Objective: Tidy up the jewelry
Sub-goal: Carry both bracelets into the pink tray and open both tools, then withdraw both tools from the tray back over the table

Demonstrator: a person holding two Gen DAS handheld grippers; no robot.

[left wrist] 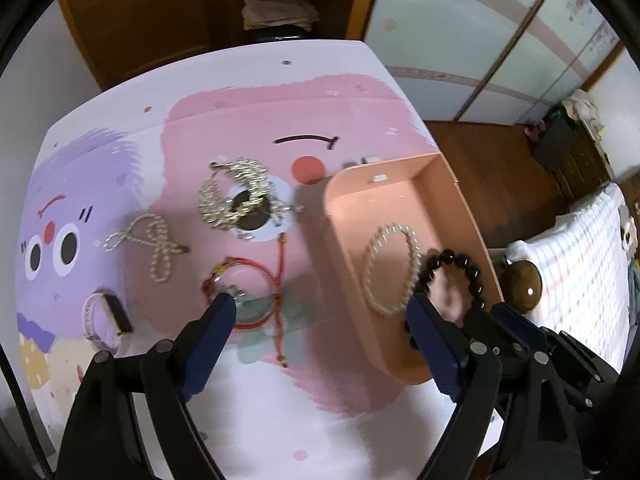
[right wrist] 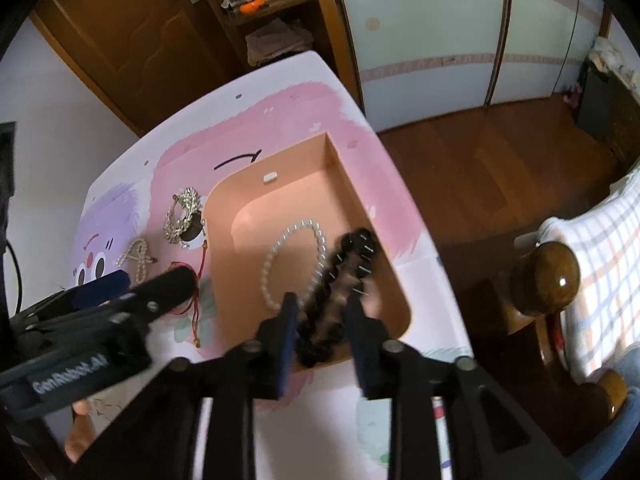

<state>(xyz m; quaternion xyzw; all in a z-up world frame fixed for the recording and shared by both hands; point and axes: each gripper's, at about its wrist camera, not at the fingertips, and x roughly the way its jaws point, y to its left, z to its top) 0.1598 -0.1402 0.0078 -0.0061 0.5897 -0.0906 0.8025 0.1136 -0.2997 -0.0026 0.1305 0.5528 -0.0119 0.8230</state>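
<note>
A peach tray stands on the patterned table and holds a pearl bracelet. A black bead bracelet hangs over the tray between the jaws of my right gripper, which stand partly apart; grip unclear. My left gripper is open and empty above a red cord bracelet. On the table lie a silver chain pile, a twisted pearl strand and a pink-strapped watch.
The table's right edge drops to a wooden floor. A bed with checked cover and a round wooden bedpost stand at the right. A wooden door and shelves are behind the table.
</note>
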